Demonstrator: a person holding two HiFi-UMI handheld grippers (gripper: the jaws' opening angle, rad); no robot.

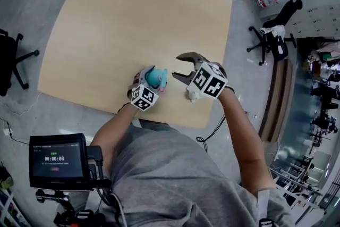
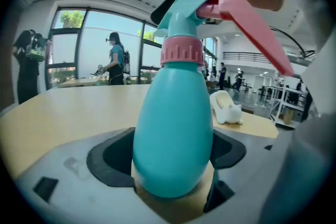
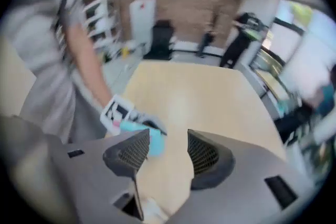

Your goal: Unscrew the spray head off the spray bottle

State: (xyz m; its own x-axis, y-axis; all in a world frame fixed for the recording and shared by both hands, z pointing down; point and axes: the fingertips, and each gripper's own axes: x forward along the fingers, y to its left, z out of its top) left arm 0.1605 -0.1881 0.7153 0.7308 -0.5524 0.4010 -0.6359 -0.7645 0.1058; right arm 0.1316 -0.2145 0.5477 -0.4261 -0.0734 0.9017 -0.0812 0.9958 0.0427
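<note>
A teal spray bottle with a pink collar and a pink trigger stands upright near the front edge of the wooden table. My left gripper is shut on the bottle's round body, one dark pad against each side. From the head view the bottle shows just past the left gripper. My right gripper hovers to the right of the bottle, open, with nothing between its meshed pads. In the right gripper view the bottle lies beyond the left jaw of my right gripper.
A small white cat-shaped object sits on the table under the right gripper, also visible behind the bottle as the white object. Office chairs stand around the table. A timer screen is mounted at lower left. People stand by the far windows.
</note>
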